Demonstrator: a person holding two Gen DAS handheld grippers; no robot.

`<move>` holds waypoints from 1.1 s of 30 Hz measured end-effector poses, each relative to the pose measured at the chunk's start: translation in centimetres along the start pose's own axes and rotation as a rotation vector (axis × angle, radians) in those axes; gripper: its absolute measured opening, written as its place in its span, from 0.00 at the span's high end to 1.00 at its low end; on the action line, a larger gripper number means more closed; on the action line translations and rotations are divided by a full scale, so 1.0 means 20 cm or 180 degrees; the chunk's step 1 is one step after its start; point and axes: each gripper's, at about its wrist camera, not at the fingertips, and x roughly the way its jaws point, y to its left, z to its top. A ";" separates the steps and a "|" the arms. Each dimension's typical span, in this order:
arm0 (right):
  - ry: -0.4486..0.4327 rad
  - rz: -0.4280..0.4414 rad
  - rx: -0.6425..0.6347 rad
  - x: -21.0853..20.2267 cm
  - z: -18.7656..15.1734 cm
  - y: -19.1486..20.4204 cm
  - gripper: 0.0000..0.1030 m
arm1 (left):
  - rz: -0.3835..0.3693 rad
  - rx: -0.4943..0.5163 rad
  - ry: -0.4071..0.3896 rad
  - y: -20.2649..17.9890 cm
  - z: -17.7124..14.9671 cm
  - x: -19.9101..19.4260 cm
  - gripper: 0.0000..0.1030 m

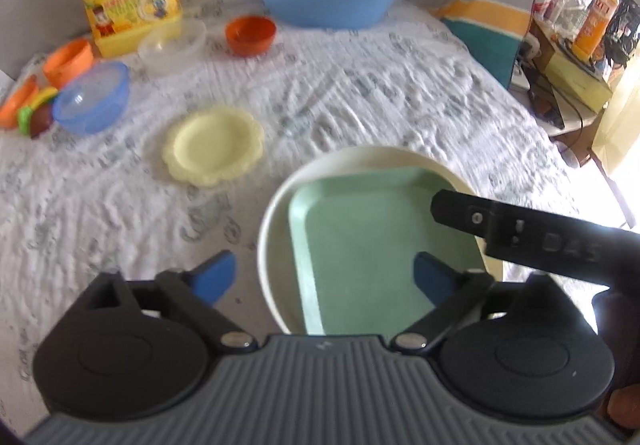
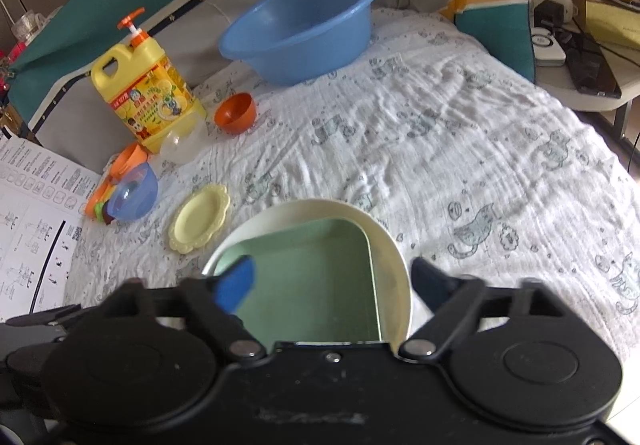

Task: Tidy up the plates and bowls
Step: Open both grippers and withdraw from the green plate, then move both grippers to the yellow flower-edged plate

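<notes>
From the left wrist, the left hand-held gripper point(image 1: 325, 277) stands with its jaws wide apart, holding nothing — the green square plate point(image 1: 372, 245) lies nested in the white round plate point(image 1: 269, 237) on the bed point(image 1: 360, 97), below and between the blue fingertips point(image 1: 214, 277). A yellow scalloped plate point(image 1: 214, 144) lies apart to the left.

From the right wrist, the right hand-held gripper point(image 2: 334, 283) is likewise spread and empty, poised over the same green square plate point(image 2: 312, 281) inside the white round plate point(image 2: 390, 257) — the yellow scalloped plate point(image 2: 199, 218) sits just beside them, and a blue basin point(image 2: 298, 27) stands far back.
</notes>
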 end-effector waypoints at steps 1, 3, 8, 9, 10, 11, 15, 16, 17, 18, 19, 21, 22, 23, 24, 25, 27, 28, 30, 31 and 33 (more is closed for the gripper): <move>-0.0025 -0.0010 -0.0005 -0.01 0.00 0.00 0.04 | 0.0003 -0.0010 -0.0031 0.01 0.00 -0.01 0.00; -0.0054 -0.0021 0.0008 -0.02 0.02 0.00 0.00 | 0.0012 -0.0050 -0.0063 0.04 0.01 -0.03 0.00; -0.0067 -0.0062 0.0011 -0.03 0.02 0.00 0.00 | 0.0046 -0.0208 -0.0044 0.13 0.02 -0.04 0.00; -0.0064 -0.0064 0.0009 -0.03 0.02 0.00 0.00 | 0.0059 -0.0239 -0.0052 0.15 0.02 -0.04 0.00; -0.0060 -0.0066 0.0002 -0.02 0.02 0.01 0.00 | 0.0075 -0.0269 -0.0062 0.17 0.02 -0.04 0.00; -0.0055 -0.0070 -0.0013 -0.02 0.02 0.02 0.00 | 0.0095 -0.0300 -0.0071 0.19 0.02 -0.04 0.00; -0.0034 -0.0061 -0.0078 0.00 0.02 0.05 0.00 | 0.0160 -0.0442 -0.0103 0.29 0.01 -0.05 0.00; -0.0030 -0.0058 -0.0094 0.00 0.03 0.07 0.00 | 0.0174 -0.0482 -0.0108 0.32 0.01 -0.05 0.00; -0.0023 -0.0054 -0.0117 0.01 0.03 0.08 0.00 | 0.0186 -0.0522 -0.0109 0.34 0.01 -0.04 0.00; -0.0018 -0.0049 -0.0138 0.02 0.04 0.09 0.00 | 0.0198 -0.0560 -0.0108 0.36 0.01 -0.04 0.00; -0.0011 -0.0045 -0.0157 0.03 0.04 0.11 0.00 | 0.0210 -0.0593 -0.0106 0.39 0.01 -0.04 0.00; 0.0009 -0.0036 -0.0190 0.04 0.05 0.14 0.00 | 0.0232 -0.0658 -0.0101 0.43 0.00 -0.03 0.00; 0.0017 -0.0033 -0.0203 0.05 0.05 0.15 0.00 | 0.0239 -0.0688 -0.0096 0.45 -0.01 -0.02 0.00; 0.0030 -0.0030 -0.0222 0.06 0.06 0.17 0.00 | 0.0243 -0.0717 -0.0093 0.48 -0.01 -0.02 0.00; 0.0042 -0.0027 -0.0239 0.07 0.06 0.18 0.00 | 0.0247 -0.0742 -0.0090 0.49 -0.01 -0.02 0.00; 0.0053 -0.0024 -0.0253 0.08 0.06 0.20 0.00 | 0.0254 -0.0766 -0.0089 0.51 -0.02 -0.01 0.00; 0.0074 -0.0014 -0.0287 0.10 0.07 0.22 0.00 | 0.0267 -0.0812 -0.0091 0.55 -0.02 -0.01 0.00; 0.0082 -0.0011 -0.0299 0.11 0.08 0.24 0.00 | 0.0266 -0.0836 -0.0093 0.56 -0.02 0.00 0.00; 0.0096 -0.0001 -0.0324 0.13 0.09 0.27 0.00 | 0.0246 -0.0878 -0.0110 0.60 -0.03 0.01 0.00; 0.0106 0.0005 -0.0334 0.14 0.09 0.29 0.00 | 0.0236 -0.0893 -0.0128 0.61 -0.03 0.01 0.00; 0.0129 0.0021 -0.0360 0.17 0.11 0.32 0.00 | 0.0229 -0.0916 -0.0168 0.65 -0.04 0.02 0.00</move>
